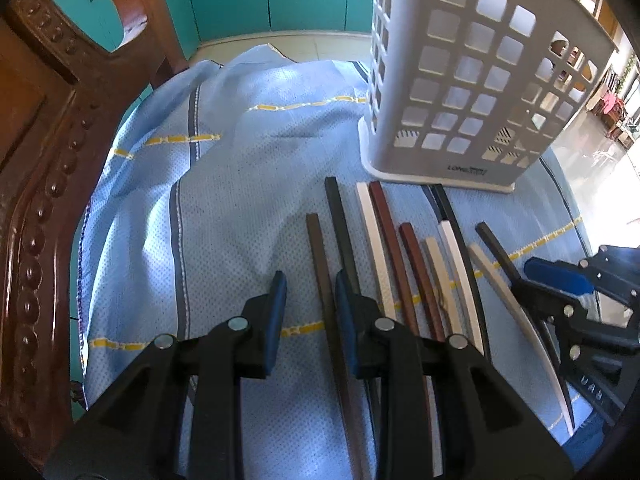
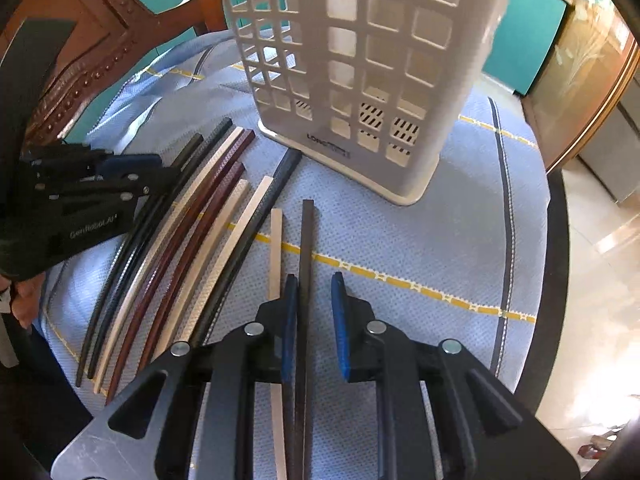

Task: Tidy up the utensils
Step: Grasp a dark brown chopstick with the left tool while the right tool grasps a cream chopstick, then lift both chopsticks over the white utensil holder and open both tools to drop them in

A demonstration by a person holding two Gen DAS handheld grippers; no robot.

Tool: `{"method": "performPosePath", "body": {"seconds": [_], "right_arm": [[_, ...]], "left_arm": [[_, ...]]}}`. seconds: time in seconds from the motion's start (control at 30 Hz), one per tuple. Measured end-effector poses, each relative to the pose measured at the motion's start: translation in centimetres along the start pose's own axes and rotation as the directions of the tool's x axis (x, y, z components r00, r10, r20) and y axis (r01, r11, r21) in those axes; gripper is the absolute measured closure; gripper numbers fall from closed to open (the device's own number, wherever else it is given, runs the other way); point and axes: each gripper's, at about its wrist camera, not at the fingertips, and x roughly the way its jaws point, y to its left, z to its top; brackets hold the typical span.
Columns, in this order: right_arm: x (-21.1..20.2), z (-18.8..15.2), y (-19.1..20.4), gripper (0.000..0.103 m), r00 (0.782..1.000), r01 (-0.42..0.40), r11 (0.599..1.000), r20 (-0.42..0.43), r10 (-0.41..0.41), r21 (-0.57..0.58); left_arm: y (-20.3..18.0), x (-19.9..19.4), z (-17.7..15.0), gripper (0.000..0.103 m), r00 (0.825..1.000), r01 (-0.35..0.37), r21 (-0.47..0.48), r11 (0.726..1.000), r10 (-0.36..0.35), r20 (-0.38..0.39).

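Chopsticks are lying side by side on the blue cloth, just in front of the white basket, which is standing up tall. The right gripper is sitting with its tongs spread apart around one dark stick, the one farthest from the rest and pointing toward the basket. It is not pinching the stick; there is a gap on one side. A pale stick is lying just beside it, so the tongs may be grabbing both at once, or bumping the pale one away. The left gripper is also spread open, over a brown stick at the other end of the row from the basket. The sticks are thin and smooth, so one may be slipping or tipping when lifted. The cloth is wrinkly and soft and may be bunching up. The basket looks light, so a poke from a stick may be knocking it over.
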Motion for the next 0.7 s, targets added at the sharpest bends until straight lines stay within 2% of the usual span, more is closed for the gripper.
{"method": "performPosePath", "body": {"seconds": [0.1, 0.13, 0.17, 0.33, 0.43, 0.5, 0.63, 0.7], "right_arm": [[-0.1, -0.2, 0.0, 0.086, 1.0, 0.0, 1.0, 0.007, 0.0, 0.003], [-0.1, -0.1, -0.1, 0.087, 1.0, -0.009, 1.0, 0.009, 0.009, 0.007], [0.0, 0.0, -0.2, 0.096, 1.0, -0.021, 1.0, 0.012, 0.021, 0.013], [-0.8, 0.1, -1.3, 0.096, 0.997, -0.049, 0.998, 0.062, 0.046, 0.041], [-3.4, 0.1, -2.3, 0.096, 0.989, -0.084, 0.995, 0.128, 0.077, 0.052], [-6.3, 0.1, -2.9, 0.096, 0.973, -0.116, 0.992, 0.204, 0.104, 0.048], [-12.7, -0.8, -4.0, 0.096, 0.924, -0.154, 0.988, 0.356, 0.137, 0.019], [-15.5, -1.7, -4.8, 0.096, 0.897, -0.183, 0.983, 0.413, 0.158, 0.021]], "left_arm": [[-0.6, -0.2, 0.0, 0.078, 1.0, -0.027, 0.002, 1.0, 0.027, 0.004], [-0.6, -0.1, 0.0, 0.087, 1.0, -0.009, -0.009, 1.0, 0.009, 0.003], [-0.8, -0.3, -0.1, 0.094, 1.0, 0.012, -0.014, 1.0, -0.011, 0.003], [-0.8, -1.6, -0.2, 0.096, 0.999, 0.038, -0.043, 0.998, -0.036, 0.038], [-1.0, -4.1, -0.2, 0.096, 0.993, 0.032, -0.028, 0.999, -0.029, 0.115], [-1.1, -6.5, -0.4, 0.096, 0.985, 0.046, -0.019, 0.999, -0.042, 0.167], [-1.7, -12.7, -0.9, 0.096, 0.95, 0.09, 0.029, 0.995, -0.095, 0.298], [-2.2, -16.5, -1.4, 0.096, 0.917, 0.12, 0.07, 0.99, -0.137, 0.375]]}}
